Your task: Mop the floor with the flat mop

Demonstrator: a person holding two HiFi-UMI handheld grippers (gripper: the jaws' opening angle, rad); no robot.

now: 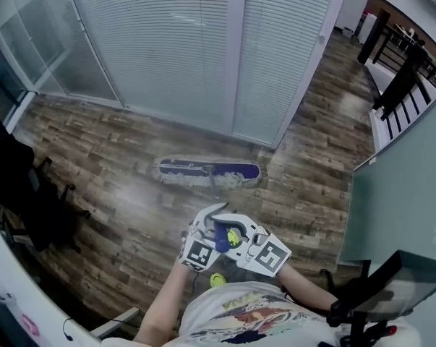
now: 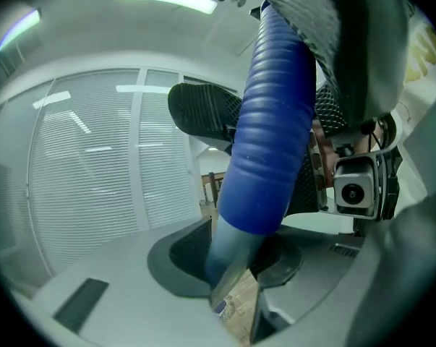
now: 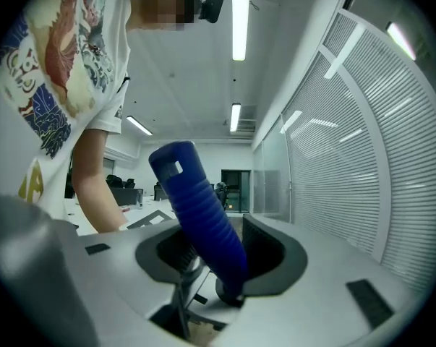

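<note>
The flat mop's head (image 1: 209,172), blue with a white fringe, lies flat on the wood floor in front of the blinds. Its thin pole runs back towards me and ends in a ribbed blue grip (image 1: 222,235). My left gripper (image 1: 212,224) and right gripper (image 1: 237,231) meet on that grip in front of my chest. In the left gripper view the blue grip (image 2: 268,136) and pole pass between the jaws of the left gripper (image 2: 236,266), which holds them. In the right gripper view the right gripper (image 3: 218,255) holds the grip (image 3: 196,208), which leans against the right pad.
A wall of white blinds (image 1: 189,42) stands just beyond the mop head. A dark office chair (image 1: 30,194) is at the left. A grey-green partition (image 1: 405,201) and a black stand (image 1: 377,288) are close on the right. A black railing (image 1: 402,78) is at the far right.
</note>
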